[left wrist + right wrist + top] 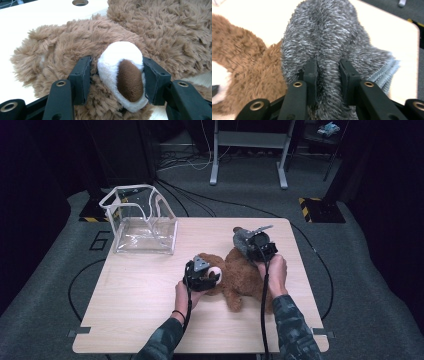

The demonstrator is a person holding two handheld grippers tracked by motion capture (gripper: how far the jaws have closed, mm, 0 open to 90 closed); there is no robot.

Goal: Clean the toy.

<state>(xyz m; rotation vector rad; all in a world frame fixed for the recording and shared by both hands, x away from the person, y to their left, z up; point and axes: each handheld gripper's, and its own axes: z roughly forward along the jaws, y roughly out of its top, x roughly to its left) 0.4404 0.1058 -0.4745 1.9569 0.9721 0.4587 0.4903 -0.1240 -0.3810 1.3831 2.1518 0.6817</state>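
Brown plush bear (240,275) lies on bench (135,300), right of centre. Left tool (201,274) clamps bear's white snout (122,72), jaws pressing both sides. Right tool (260,242) pinches grey fuzzy cloth (329,42), garment or hat, hard to tell, at bear's far end. Clear bag (142,222) stands open at far left corner. To do well: keep snout pinned, draw grey piece slowly, avoid snagging fur.

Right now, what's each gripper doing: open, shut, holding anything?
Left gripper: shut on the white snout of the brown plush bear.
Right gripper: shut on the grey furry fabric.
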